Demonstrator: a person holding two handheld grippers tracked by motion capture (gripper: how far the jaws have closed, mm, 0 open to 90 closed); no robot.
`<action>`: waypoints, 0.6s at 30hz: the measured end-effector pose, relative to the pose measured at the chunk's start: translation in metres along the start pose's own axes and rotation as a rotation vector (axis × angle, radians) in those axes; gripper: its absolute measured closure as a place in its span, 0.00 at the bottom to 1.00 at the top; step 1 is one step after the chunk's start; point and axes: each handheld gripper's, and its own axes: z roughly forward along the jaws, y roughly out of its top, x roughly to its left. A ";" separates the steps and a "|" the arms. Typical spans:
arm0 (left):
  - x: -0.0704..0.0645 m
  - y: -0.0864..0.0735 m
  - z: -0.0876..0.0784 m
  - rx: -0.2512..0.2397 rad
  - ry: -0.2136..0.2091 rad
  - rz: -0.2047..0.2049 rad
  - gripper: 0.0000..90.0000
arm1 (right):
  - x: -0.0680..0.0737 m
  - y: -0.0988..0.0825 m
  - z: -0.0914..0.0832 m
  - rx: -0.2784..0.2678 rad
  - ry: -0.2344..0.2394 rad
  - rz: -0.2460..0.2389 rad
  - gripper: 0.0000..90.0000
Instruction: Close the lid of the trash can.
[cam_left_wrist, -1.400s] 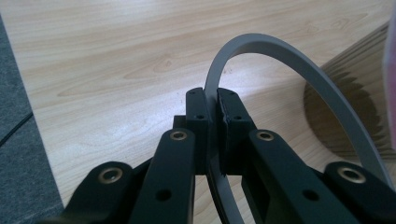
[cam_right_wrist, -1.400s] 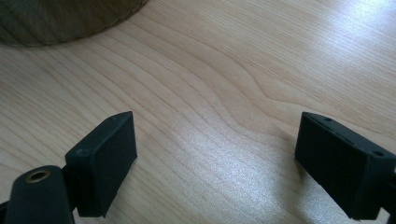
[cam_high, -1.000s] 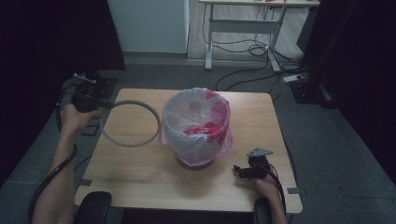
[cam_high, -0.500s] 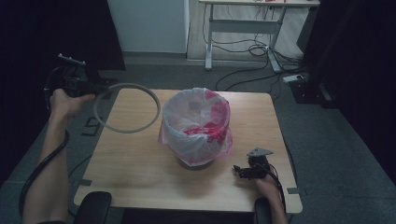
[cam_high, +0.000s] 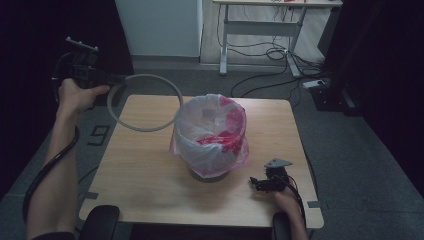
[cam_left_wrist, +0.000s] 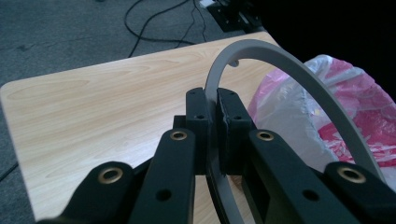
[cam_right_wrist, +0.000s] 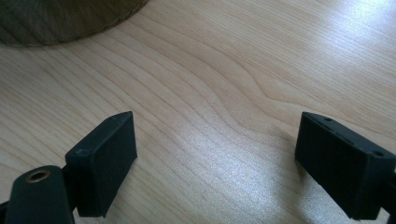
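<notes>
Claw work starts at the far left of the high view, where the left claw (cam_high: 119, 79) is held up in the air beyond the counter's left rear corner, its black jaws clamped tight on the rim of a grey ring (cam_high: 145, 102). The left gripper view looks along those jaws: both pads press flat on the thin band of the grey ring (cam_left_wrist: 280, 60), which arcs up and away to the right over the pale wood. From the high view the ring hangs tilted, clear of the counter (cam_high: 150, 180), its far side near the top of the bin and its near side over the left rear part of the board. A black cable trails from the left claw down along the person's forearm. Toward the middle stands the waste bin (cam_high: 210, 132), upright on the counter and lined with a pink and white plastic bag (cam_high: 227, 145) whose edge is folded out over the bin's mouth; the bag (cam_left_wrist: 355, 112) also shows at the right of the left gripper view, just beyond the ring. Farther right, near the front edge, the right claw (cam_high: 256, 183) rests low on the counter beside the bin's base, pointing toward it, with jaws spread wide and nothing between them but bare wood (cam_right_wrist: 219, 116).
</notes>
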 end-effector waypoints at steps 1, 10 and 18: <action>-0.002 0.001 0.005 0.009 -0.002 0.005 0.93 | 0.000 0.000 0.000 0.000 0.000 0.000 0.13; -0.017 0.002 0.032 0.046 0.036 0.090 0.93 | 0.000 0.000 0.000 0.000 0.000 0.000 0.13; -0.039 -0.001 0.054 0.053 0.045 0.184 0.92 | 0.000 0.000 0.000 0.000 0.000 0.000 0.13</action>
